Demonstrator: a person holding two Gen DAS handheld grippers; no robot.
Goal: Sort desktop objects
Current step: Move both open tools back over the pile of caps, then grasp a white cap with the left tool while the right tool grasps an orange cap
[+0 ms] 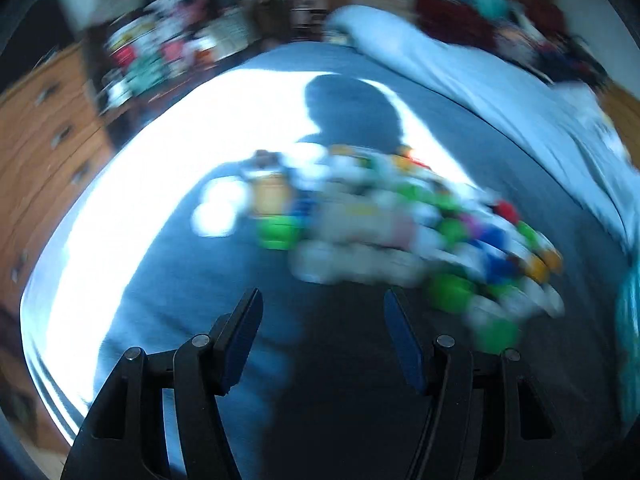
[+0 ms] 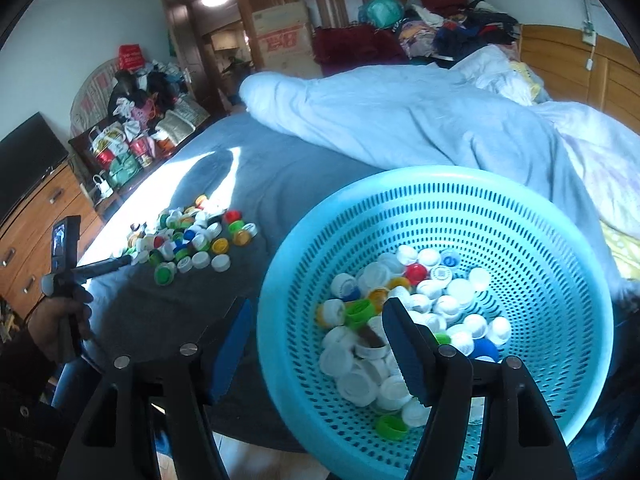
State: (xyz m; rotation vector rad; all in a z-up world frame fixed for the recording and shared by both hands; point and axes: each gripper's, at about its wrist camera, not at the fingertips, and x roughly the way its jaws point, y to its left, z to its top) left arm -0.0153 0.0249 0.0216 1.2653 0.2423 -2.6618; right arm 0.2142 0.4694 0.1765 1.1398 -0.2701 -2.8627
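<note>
While sun falls across the grey bed:
Loose plastic bottle caps: heaped on the bed.
Round turquoise perforated plastic basket: part-filled with caps.
Right gripper: released, straddling the basket's rim.
Left gripper: released, empty, near the heap.

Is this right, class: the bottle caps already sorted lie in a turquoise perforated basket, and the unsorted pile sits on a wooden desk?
One detail is wrong. The right wrist view shows the unsorted pile on a grey bedsheet, not a wooden desk. The sorted caps do lie in the turquoise perforated basket.
</note>
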